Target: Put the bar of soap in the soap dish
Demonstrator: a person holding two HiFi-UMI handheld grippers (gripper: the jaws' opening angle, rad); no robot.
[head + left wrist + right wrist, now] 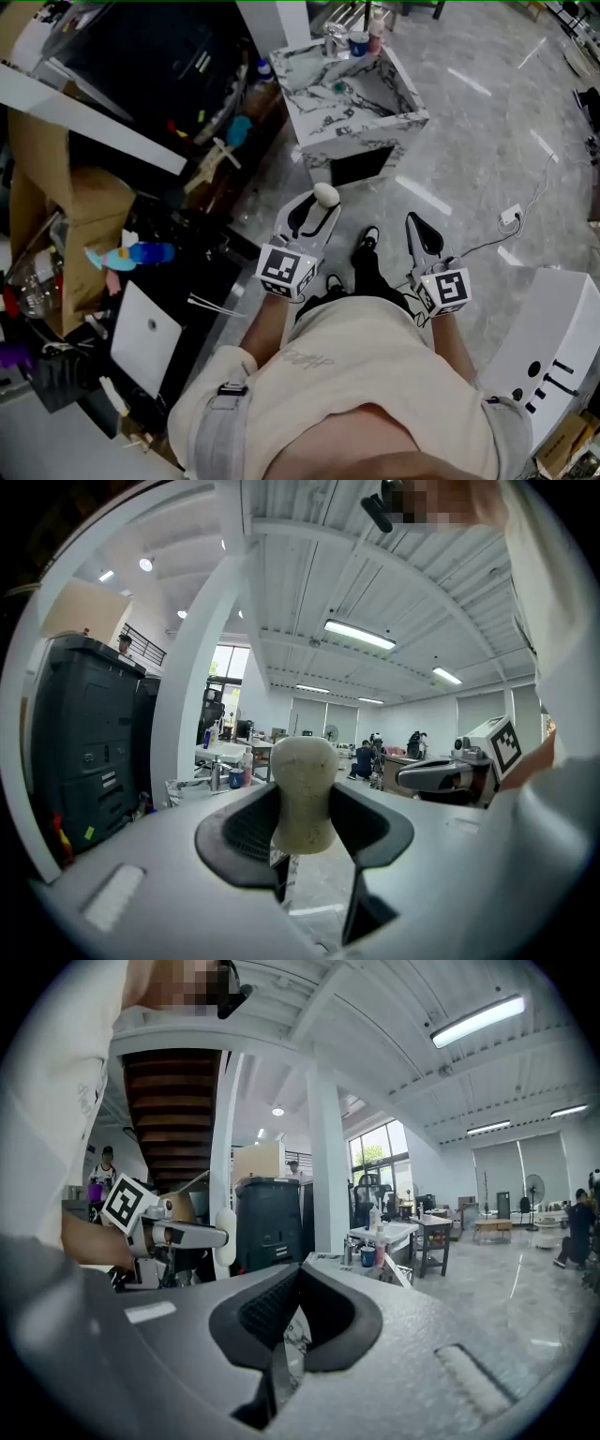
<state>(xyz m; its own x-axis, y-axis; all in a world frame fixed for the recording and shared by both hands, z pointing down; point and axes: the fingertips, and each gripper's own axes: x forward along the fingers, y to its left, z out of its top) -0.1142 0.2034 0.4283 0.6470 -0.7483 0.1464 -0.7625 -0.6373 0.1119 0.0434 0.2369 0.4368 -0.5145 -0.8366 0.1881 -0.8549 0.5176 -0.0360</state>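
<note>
Polished grey floor (pixel 487 141) fills the far and right side of the scene, with dark clutter and cardboard along the left. A marble-patterned washstand (pixel 361 94) stands at far centre. A blue-labelled cup (pixel 359 42) and a pink bottle (pixel 377 28) sit on its far rim.

Finding 1: the left gripper (pixel 317 208) has its jaws clamped on the bar of soap (pixel 325 194). They stand wide because the bar fills the gap, and both pads press its flanks. The bar is pale, rounded and carried in the air, clear of any surface.

Finding 2: the bar stands on end. Its long axis runs upright, across the line of the jaws, and its upper end rises above the pads.

Finding 3: the right gripper (pixel 422 230) has its jaws together on nothing. It hangs level with the left gripper, off to the right.

Finding 4: the soap dish cannot be picked out at this range. I judge that it lies on the washstand, if anywhere. The washstand is well apart from the jaws, on the far side and slightly right. The left gripper is the nearer one and points toward it.

Assessment: carry is under way; placement is not yet begun.
</note>
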